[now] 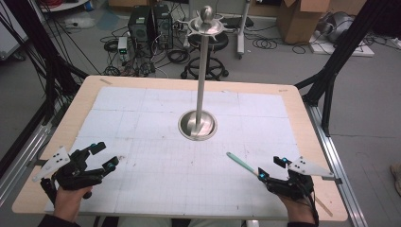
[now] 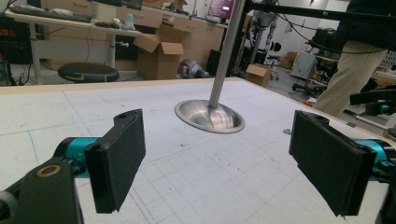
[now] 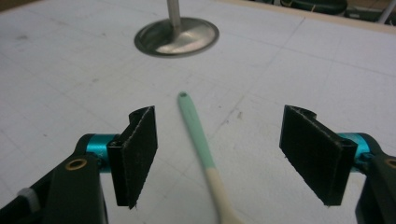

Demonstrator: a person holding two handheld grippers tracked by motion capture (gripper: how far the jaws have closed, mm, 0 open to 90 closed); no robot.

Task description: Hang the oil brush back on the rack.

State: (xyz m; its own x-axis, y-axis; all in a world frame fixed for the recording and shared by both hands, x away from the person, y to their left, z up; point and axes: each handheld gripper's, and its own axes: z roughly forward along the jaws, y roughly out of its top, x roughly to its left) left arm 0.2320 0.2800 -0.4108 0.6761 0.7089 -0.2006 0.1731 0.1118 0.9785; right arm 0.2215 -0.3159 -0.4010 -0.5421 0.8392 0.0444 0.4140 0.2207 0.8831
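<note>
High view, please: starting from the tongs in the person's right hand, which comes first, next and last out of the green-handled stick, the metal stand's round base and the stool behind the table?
1. The green-handled stick, lying on the table just in front of the right tongs.
2. The stand's round base, mid-table, farther forward and to the left.
3. The stool, on the floor beyond the table's far edge.

High cam overhead; gripper cams low, sharing stand base (image 1: 197,126).

Your left claw (image 1: 105,156) and right claw (image 1: 271,168): black frames, teal fittings, black padded jaws, grey three-cornered top plates. Dark sleeves at your wrists.
</note>
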